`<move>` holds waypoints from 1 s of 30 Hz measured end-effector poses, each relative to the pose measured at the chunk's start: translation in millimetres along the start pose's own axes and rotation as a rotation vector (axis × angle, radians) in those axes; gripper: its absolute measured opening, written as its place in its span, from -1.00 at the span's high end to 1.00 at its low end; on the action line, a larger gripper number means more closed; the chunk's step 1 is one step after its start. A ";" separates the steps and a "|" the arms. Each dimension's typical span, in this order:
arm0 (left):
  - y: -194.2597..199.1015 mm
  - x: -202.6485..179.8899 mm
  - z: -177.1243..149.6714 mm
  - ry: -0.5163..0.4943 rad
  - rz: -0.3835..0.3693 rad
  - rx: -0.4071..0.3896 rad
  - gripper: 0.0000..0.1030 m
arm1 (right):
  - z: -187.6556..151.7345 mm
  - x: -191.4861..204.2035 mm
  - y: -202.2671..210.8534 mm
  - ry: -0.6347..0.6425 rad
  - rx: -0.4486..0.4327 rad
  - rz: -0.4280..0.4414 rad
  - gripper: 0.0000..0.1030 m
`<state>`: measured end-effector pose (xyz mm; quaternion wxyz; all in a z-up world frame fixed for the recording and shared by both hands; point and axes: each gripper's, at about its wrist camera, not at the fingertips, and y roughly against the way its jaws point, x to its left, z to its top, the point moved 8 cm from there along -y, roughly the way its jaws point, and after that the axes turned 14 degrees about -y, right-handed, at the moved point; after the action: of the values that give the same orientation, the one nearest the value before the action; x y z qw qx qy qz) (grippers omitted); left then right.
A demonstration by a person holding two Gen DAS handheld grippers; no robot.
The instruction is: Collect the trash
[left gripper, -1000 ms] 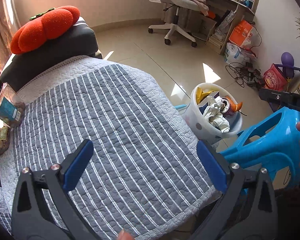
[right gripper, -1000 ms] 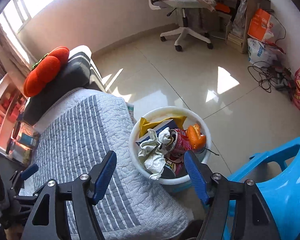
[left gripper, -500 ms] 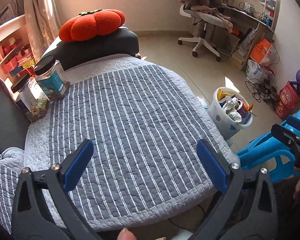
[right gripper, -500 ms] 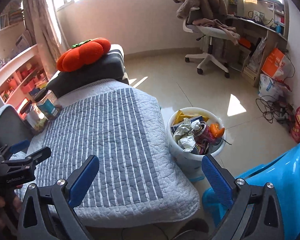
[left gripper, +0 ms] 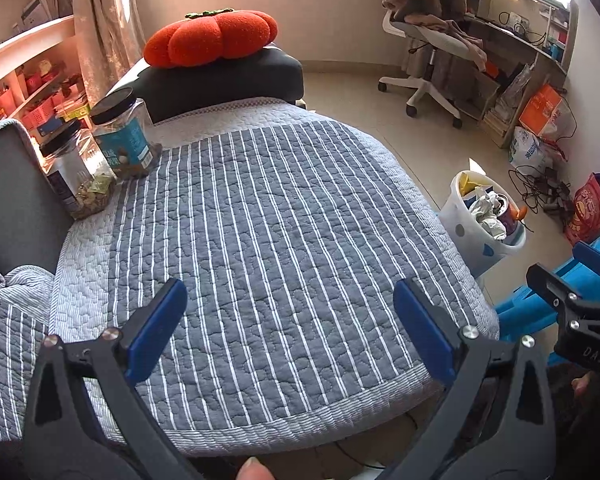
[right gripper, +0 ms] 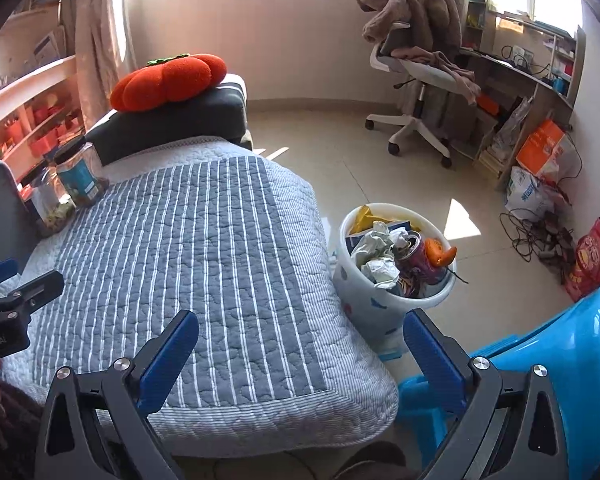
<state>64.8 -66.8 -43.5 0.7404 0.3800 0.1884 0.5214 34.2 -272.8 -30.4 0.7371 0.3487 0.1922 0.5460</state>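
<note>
A white trash bin [left gripper: 462, 226] [right gripper: 360, 296] stands on the floor by the right edge of a grey striped quilt [left gripper: 279, 220] [right gripper: 203, 240]. It is full of crumpled paper [right gripper: 376, 252], a purple can [right gripper: 420, 258], a yellow wrapper and an orange piece. My left gripper [left gripper: 287, 296] hangs open over the quilt's near part with nothing between its blue pads. My right gripper [right gripper: 300, 320] is open wide and empty, over the quilt's right corner, with the bin just beyond its right finger. No loose trash shows on the quilt.
Two black-lidded jars [left gripper: 123, 140] [right gripper: 77, 176] stand at the quilt's far left. A red tomato cushion [left gripper: 211, 38] lies on a dark cushion behind. A blue plastic stool [right gripper: 560, 360] is close on the right; an office chair [right gripper: 412, 80], boxes and cables lie beyond.
Both grippers have drawn back from the bin toward the quilt's near edge and rolled level. The right jaws spread wider. The jars came into view at the left.
</note>
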 end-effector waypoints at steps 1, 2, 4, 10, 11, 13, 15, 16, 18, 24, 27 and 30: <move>0.0 -0.9 0.1 0.002 -0.005 0.000 -0.99 | -0.4 0.9 0.2 0.001 0.000 0.002 -1.00; -0.2 -2.1 0.3 0.002 -0.009 0.000 -0.99 | -0.5 1.6 0.3 0.001 -0.001 0.003 -1.00; 0.5 -4.3 0.4 -0.005 -0.012 -0.001 -0.99 | -0.4 2.3 -0.2 0.002 -0.002 0.001 -1.00; 2.5 -7.8 0.1 -0.011 -0.018 0.000 -0.99 | 0.4 -0.9 0.7 -0.007 -0.010 -0.008 -1.00; 2.8 -8.0 0.3 -0.011 -0.018 -0.002 -0.99 | 0.5 -1.6 0.9 -0.007 -0.012 -0.011 -1.00; 3.6 -8.4 0.5 -0.011 -0.018 -0.003 -0.99 | 0.6 -3.2 1.7 -0.008 -0.016 -0.016 -1.00; 4.2 -8.3 0.9 -0.010 -0.017 -0.005 -0.99 | 0.9 -4.8 2.3 -0.011 -0.019 -0.019 -1.00; 4.7 -8.3 1.1 -0.009 -0.017 -0.006 -0.99 | 1.1 -5.4 2.5 -0.012 -0.020 -0.020 -1.00; 5.7 -8.5 2.1 -0.007 -0.018 -0.009 -0.99 | 1.4 -6.4 2.8 -0.015 -0.022 -0.024 -1.00; 7.0 -11.2 3.1 -0.012 -0.020 -0.010 -0.99 | 2.6 -9.1 4.3 -0.022 -0.031 -0.033 -1.00; 7.7 -12.5 3.5 -0.013 -0.023 -0.012 -0.99 | 3.2 -9.7 4.3 -0.025 -0.034 -0.035 -1.00; 8.1 -12.5 4.3 -0.012 -0.022 -0.014 -0.99 | 3.3 -10.0 4.2 -0.025 -0.034 -0.035 -1.00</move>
<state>57.8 -78.5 -36.0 0.7498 0.3759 0.1846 0.5122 30.3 -282.5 -26.1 0.7548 0.3395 0.1798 0.5317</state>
